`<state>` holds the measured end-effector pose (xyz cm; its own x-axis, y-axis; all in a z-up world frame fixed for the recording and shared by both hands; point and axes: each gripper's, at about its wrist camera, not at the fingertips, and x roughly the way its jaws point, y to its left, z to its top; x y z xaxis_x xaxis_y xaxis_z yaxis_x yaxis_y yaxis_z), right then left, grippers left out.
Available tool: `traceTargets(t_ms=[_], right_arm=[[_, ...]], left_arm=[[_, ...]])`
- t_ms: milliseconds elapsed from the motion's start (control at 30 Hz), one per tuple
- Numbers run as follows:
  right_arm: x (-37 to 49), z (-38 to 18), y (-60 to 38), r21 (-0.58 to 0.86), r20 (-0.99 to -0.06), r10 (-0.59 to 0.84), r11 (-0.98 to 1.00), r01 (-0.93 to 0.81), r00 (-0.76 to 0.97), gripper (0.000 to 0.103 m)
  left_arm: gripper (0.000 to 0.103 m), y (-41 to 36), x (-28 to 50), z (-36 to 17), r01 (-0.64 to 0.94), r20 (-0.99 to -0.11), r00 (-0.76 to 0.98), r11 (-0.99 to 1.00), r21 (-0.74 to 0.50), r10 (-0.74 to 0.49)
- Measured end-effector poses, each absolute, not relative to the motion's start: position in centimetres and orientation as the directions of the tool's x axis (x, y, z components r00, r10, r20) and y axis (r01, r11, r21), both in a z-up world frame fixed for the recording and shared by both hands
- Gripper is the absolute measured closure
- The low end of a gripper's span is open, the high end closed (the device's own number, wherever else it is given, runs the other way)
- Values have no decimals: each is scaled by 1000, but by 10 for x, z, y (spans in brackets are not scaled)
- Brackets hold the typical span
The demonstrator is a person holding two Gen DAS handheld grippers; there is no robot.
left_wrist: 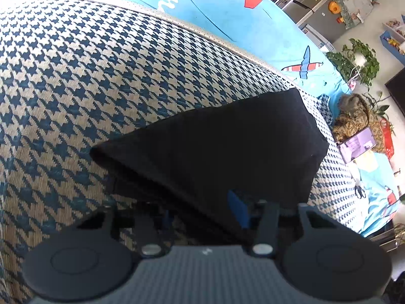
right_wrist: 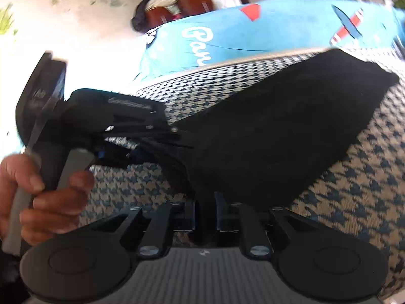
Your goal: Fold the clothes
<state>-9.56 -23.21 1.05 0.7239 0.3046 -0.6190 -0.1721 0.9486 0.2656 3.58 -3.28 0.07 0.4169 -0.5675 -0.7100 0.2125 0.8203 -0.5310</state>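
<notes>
Fingers (right_wrist: 193,215) of both grippers half buried under black garment (left_wrist: 215,141) edge.

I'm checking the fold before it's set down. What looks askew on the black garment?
The black garment lies skewed on the houndstooth cover: its near edge is lifted by both grippers, and layers fan out unevenly there.

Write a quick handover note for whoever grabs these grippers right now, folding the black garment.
Left gripper: shut on the black garment, near edge.
Right gripper: shut on the same garment's near edge; the person's hand shows holding the left gripper.
Garment lies partly doubled over on the houndstooth cover, blue printed cloth behind.
Done: at least one fold seems in.
Left: finish the fold, flatten, release.
</notes>
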Motion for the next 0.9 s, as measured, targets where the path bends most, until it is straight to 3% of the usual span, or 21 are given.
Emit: traceTargets(t_ms=[100,200,333,467,533,600,667,767,833,867,900], right_arm=[[-99,12,-225,218,-617,302,953,-210,727,65],[-101,11,-218,182,-609,305,952,-246,732,56],[-99,7,-207,151,-619,308,949,-276,722,55],[-97,0,-191,27,-626,251,953,-301,739,55],[-96,-5,-184,-42,-625,204,955,-293,753,57],[-96,-6,-181,-78,-618,174,957,-280,767,74],[-94,-6,-183,-69,-616,165,963,-261,770,84],[-91,-5,-186,-42,-615,165,970,-240,771,89],[-92,-4,-186,-37,-615,167,970,-240,770,90],[-92,-4,-186,-35,-616,171,969,-243,769,92],[-92,-3,-185,-32,-617,177,968,-249,767,94]], left_arm=[[65,-36,36,2,218,-716,411,823,-524,-564],[65,-37,37,4,223,-722,407,827,-516,-560],[65,-37,37,5,226,-724,401,827,-515,-561],[65,-36,37,5,235,-726,400,828,-509,-560],[64,-36,38,5,236,-727,410,834,-499,-551],[59,-37,39,4,234,-731,436,850,-471,-525],[53,-35,40,2,226,-733,446,858,-462,-513],[53,-31,42,-1,212,-723,456,852,-479,-520],[60,-30,43,-2,205,-719,465,853,-480,-516],[73,-30,43,-2,203,-719,470,855,-477,-513],[79,-30,44,-2,200,-721,471,857,-474,-509]])
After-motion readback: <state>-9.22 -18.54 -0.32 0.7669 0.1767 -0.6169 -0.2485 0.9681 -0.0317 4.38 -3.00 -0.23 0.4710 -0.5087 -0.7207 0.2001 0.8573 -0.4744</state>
